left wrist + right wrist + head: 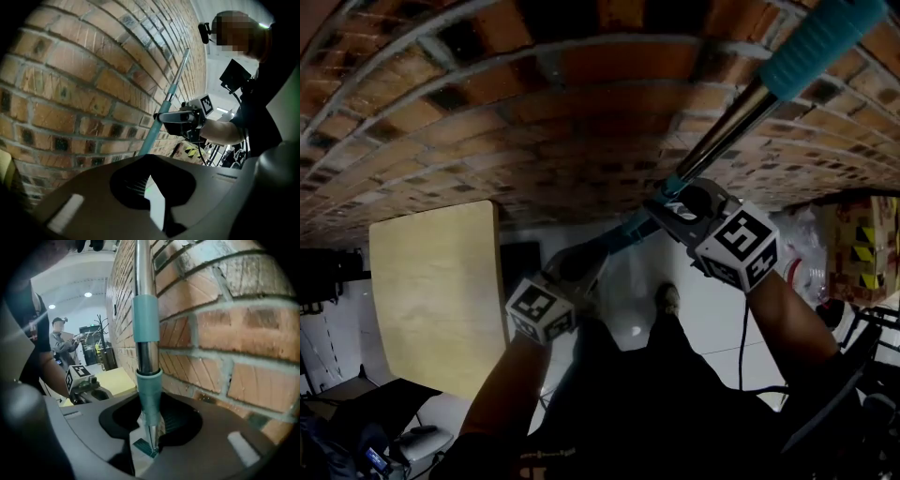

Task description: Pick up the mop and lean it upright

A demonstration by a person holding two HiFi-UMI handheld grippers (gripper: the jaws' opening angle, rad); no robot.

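The mop handle (741, 112) is a metal pole with a teal grip (816, 42) at its upper end. It slants up to the right in front of the brick wall (534, 94). My right gripper (680, 192) is shut on the pole at a teal collar, and in the right gripper view the pole (145, 324) rises straight from between the jaws (150, 437). My left gripper (581, 267) sits lower left, where the pole's teal lower part ends. It is shut (154, 201) with nothing seen between its jaws. The pole (166, 105) drops behind its body. The mop head is hidden.
A pale wooden tabletop (441, 291) stands to the left, close to the wall. Boxes with yellow-black tape (862, 244) are at the right. The white floor (712, 319) and my shoe (667, 300) lie below. Another person (61, 341) stands far back in the room.
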